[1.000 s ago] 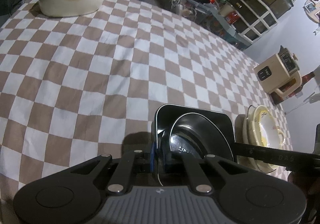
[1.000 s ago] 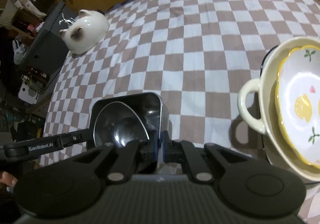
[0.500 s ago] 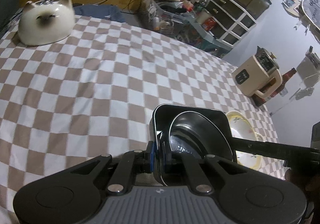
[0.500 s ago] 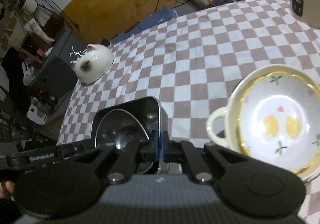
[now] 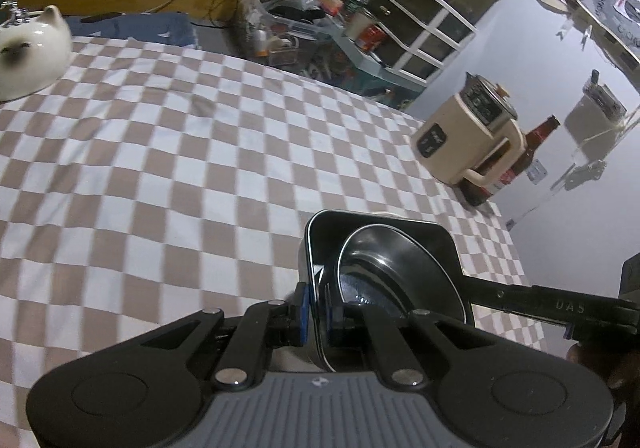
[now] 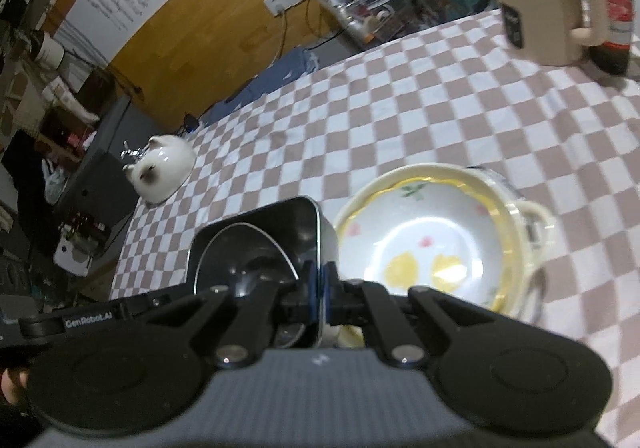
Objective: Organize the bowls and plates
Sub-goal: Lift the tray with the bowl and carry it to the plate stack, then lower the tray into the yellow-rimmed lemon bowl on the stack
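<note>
The checkered tablecloth [image 6: 460, 96] spreads under everything I carry; on it sits the stack of cream dishes [image 6: 436, 244], a flowered bowl nested in a handled one, and that stack is where I judge my load belongs; in my right view it lies just to the right of and a little beyond the black square tray [image 6: 308, 224], below it, so the coming move is a short carry rightward and then down; my right hand is the nearer one to it. The tray holds a round metal bowl [image 5: 396, 268] leaning inside it. My left gripper [image 5: 314, 312] pinches the tray's left wall between its blue pads; my right gripper [image 6: 318, 288] is pressed tight on the opposite wall; so the tray hangs between both.
</note>
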Demonstrator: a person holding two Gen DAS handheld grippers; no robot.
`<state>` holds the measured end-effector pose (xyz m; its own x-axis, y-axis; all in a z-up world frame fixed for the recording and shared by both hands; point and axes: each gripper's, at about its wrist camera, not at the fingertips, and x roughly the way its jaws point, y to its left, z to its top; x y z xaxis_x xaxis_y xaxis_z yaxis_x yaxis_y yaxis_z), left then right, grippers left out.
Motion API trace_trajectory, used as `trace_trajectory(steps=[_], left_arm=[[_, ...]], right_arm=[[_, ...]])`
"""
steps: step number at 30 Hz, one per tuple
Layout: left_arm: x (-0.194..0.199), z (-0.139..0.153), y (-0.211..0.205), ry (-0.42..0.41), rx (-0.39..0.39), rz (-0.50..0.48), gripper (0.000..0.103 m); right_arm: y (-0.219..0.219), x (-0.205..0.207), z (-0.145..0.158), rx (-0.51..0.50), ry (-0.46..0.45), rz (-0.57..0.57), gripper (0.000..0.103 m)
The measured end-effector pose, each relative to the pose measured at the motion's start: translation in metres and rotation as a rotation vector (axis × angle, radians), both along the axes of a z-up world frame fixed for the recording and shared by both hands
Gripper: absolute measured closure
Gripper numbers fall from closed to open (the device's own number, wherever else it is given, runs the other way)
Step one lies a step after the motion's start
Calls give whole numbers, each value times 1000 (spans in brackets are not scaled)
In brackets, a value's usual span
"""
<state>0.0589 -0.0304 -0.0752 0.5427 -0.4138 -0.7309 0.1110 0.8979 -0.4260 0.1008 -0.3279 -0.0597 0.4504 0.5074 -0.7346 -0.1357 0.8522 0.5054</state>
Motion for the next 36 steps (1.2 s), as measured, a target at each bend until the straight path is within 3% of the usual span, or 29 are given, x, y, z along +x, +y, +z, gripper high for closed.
trace_trajectory(steps=[14,23,36], left_arm=[[4,-6,-66,-12,-10,10,96],[14,-9,-76,0,3,39,96],[35,-27,-77,56,15,52,96]], right_arm=[[-54,0,1,-1,-14,-43,98],[-56,4,-1,19,-13,-34,98],[-56,7,-12,39,55,-47,98]])
